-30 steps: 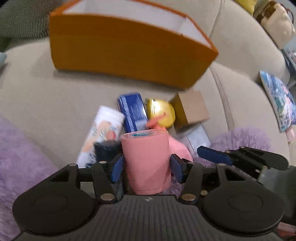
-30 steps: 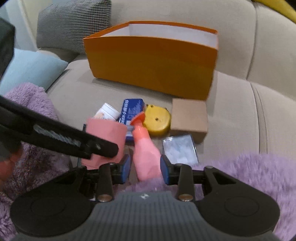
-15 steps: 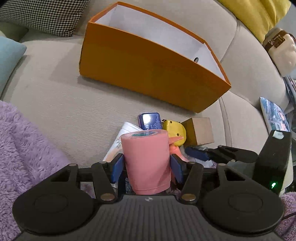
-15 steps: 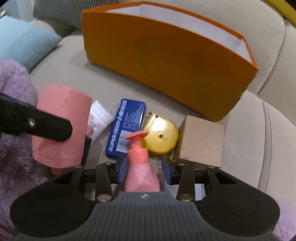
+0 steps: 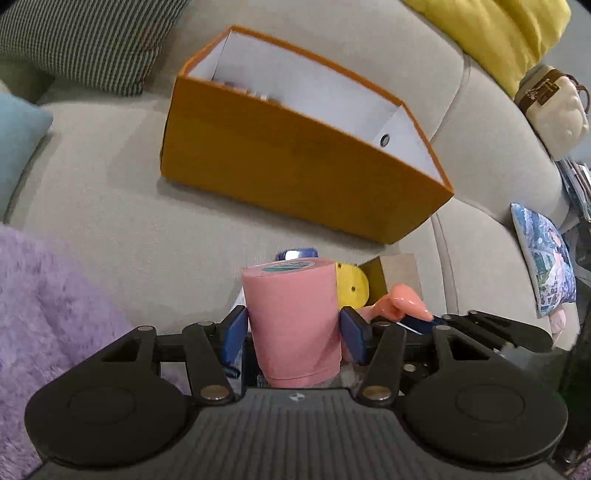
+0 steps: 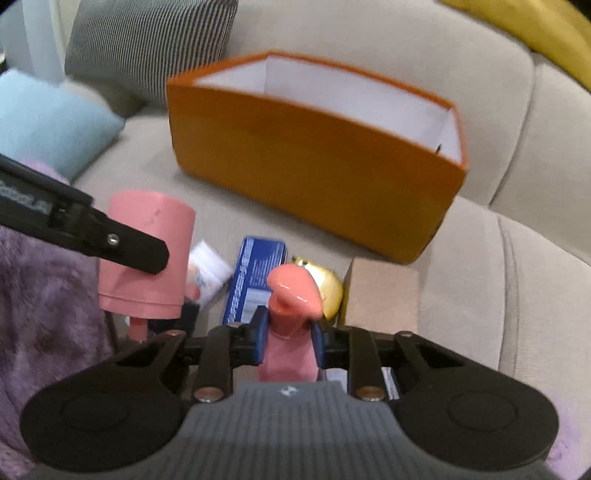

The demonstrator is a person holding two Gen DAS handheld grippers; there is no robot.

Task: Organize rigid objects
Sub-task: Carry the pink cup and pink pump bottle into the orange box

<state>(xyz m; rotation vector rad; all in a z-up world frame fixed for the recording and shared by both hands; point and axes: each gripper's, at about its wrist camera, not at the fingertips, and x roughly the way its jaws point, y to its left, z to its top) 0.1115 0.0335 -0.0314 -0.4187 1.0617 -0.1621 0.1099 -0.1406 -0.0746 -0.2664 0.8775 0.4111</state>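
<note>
My left gripper (image 5: 293,334) is shut on a pink cylindrical container (image 5: 293,317), held above the sofa seat; it also shows in the right wrist view (image 6: 147,254). My right gripper (image 6: 288,341) is shut on a pink pump bottle (image 6: 290,325), whose nozzle shows in the left wrist view (image 5: 404,304). An open orange box (image 5: 295,173) with a white inside stands on the seat ahead, also in the right wrist view (image 6: 314,162). Below lie a blue tin (image 6: 255,284), a yellow tape measure (image 6: 327,288), a brown cardboard cube (image 6: 380,295) and a white tube (image 6: 207,273).
A purple fluffy blanket (image 5: 48,310) covers the seat at the left. A striped cushion (image 5: 88,40) and a light blue cushion (image 6: 51,122) lie behind the box at the left. A patterned cushion (image 5: 546,258) and a yellow cushion (image 5: 495,33) are at the right.
Both grippers have risen with their loads, off the pile of objects. The orange box now looks lower and I see more of its white inside.
</note>
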